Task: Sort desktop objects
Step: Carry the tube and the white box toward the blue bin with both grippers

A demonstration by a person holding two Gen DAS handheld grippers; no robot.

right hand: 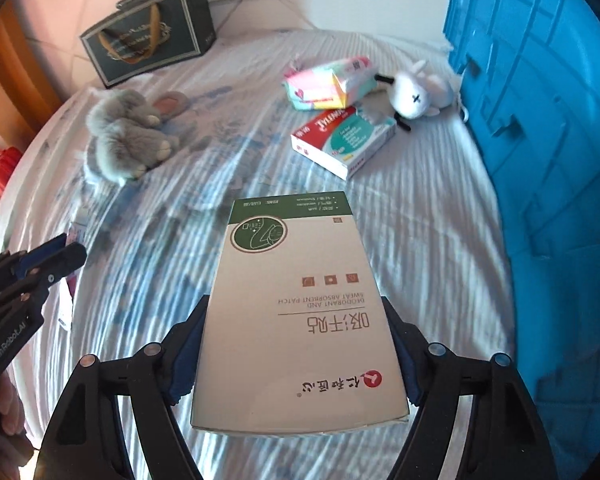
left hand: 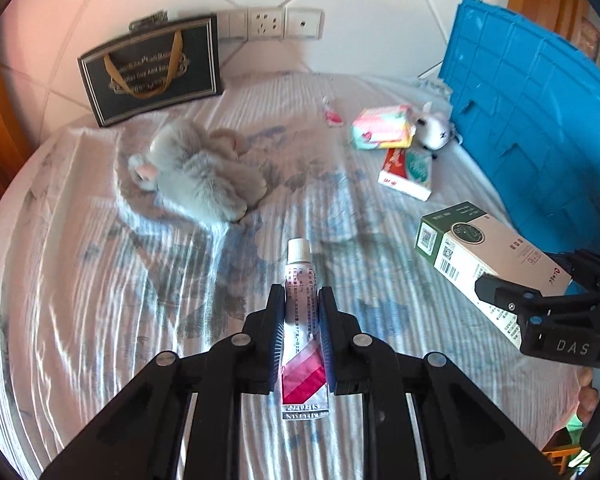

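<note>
My left gripper (left hand: 302,300) is shut on a silver ointment tube (left hand: 302,320) with a white cap and red stripes, held over the striped bed sheet (left hand: 140,300). My right gripper (right hand: 296,312) is shut on a beige and green patch box (right hand: 300,312), which also shows at the right of the left wrist view (left hand: 480,252). The left gripper shows at the left edge of the right wrist view (right hand: 66,254).
A blue plastic crate (left hand: 540,120) stands at the right (right hand: 540,120). On the sheet lie a grey plush rabbit (left hand: 196,172), a white plush toy (right hand: 416,92), a pink tissue pack (right hand: 328,84), a red and white medicine box (right hand: 344,138) and a small pink sachet (left hand: 332,114). A dark gift bag (left hand: 152,68) leans against the wall.
</note>
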